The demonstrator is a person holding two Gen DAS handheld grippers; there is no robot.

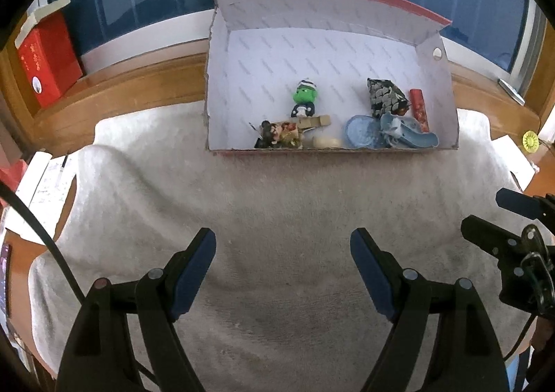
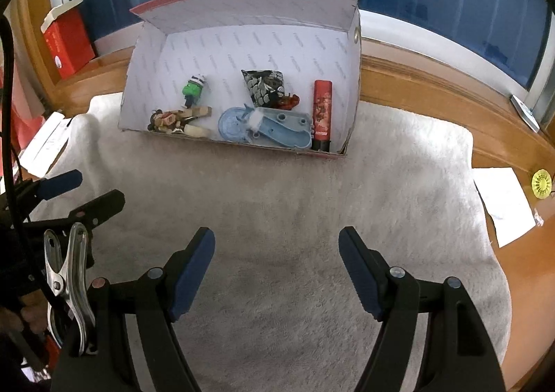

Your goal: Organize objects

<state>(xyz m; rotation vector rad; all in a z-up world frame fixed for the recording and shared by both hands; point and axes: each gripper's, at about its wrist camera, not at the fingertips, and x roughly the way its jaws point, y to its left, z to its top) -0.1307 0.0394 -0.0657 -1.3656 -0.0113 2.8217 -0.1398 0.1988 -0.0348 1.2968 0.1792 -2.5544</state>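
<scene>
Several small toys in white cardboard box (red-edged), both grippers' fingers wide, empty

2 wrist fisheyes, each above the white towel, angled forward-down between own fingers. Both share the open cardboard box near the window; left view sits left, right view right, similar closeness.

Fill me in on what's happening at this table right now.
A person holds two grippers over a white towel. The left gripper and right gripper are both open and hold nothing. Every small item lies in the open cardboard box: a green-headed figurine, a red tube, a blue plastic toy and a patterned pouch.
</scene>
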